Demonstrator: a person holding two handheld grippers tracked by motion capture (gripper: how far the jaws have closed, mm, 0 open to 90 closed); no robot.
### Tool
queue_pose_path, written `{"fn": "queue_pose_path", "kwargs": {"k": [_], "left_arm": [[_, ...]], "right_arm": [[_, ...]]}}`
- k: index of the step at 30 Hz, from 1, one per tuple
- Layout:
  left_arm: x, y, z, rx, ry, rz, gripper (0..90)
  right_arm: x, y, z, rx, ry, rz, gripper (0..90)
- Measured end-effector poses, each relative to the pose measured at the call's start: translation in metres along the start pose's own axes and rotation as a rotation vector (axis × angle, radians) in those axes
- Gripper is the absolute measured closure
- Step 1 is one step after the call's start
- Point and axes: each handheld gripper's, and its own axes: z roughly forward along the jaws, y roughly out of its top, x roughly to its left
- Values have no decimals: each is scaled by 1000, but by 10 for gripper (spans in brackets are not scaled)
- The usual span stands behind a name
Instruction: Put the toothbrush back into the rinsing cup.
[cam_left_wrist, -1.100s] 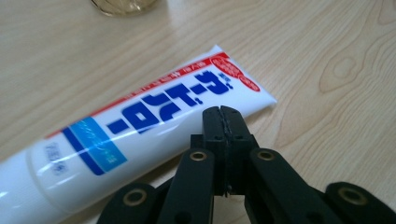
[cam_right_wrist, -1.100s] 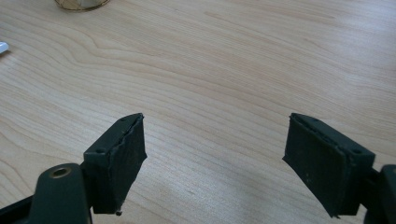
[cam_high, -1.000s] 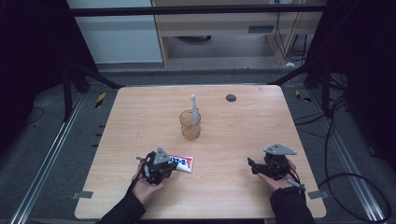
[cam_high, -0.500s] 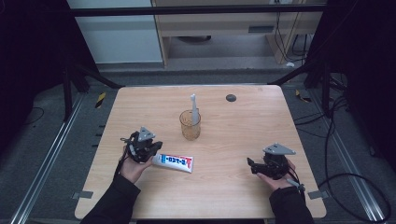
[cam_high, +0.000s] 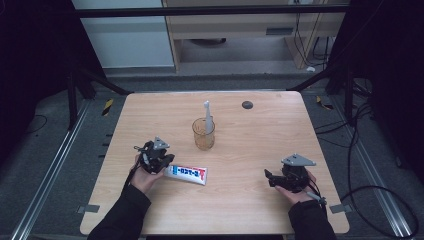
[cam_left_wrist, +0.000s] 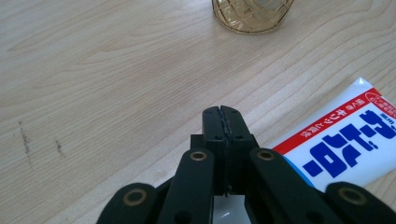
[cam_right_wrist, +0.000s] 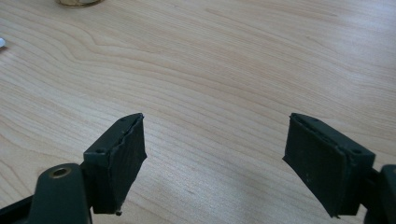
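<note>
Resting low on the near part of a pale wooden table (cam_high: 250, 210), two hand-held grippers frame a toothpaste tube. The right gripper (cam_high: 270, 178), cradled in the person's right hand (cam_high: 300, 192) near the table's right front corner, has its jaws spread wide over bare wood, with nothing between them; its own camera shows the two black pads (cam_right_wrist: 123, 154) well apart.

On the other side, the left gripper (cam_high: 169, 161) sits in the person's left hand (cam_high: 142, 177) with its jaws pressed tightly together and nothing caught in them. Its tip lies just beside the near end of the toothpaste tube (cam_high: 186, 174), a white tube with blue lettering and a red band that lies flat on the table, between the two hands but much closer to the left one. Whether the tip touches the tube cannot be told from above; in the left gripper view the closed jaws point past the tube's edge (cam_left_wrist: 345, 140) at bare wood.

Farther out, near the table's middle, an amber glass cup (cam_high: 204, 135) stands upright with a white toothbrush (cam_high: 207, 115) standing in it. Beyond that, a small dark round object (cam_high: 247, 104) lies near the far edge.
</note>
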Motion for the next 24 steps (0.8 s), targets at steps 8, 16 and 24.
{"fn": "queue_pose_path", "kwargs": {"k": [8, 16, 24], "left_arm": [[1, -5, 0, 18, -10, 2, 896], [0, -10, -7, 7, -19, -2, 896], [1, -22, -13, 31, -20, -3, 896]], "right_arm": [[0, 0, -1, 0, 4, 3, 202], [0, 0, -1, 2, 1, -5, 202], [0, 0, 0, 4, 1, -3, 201]]}}
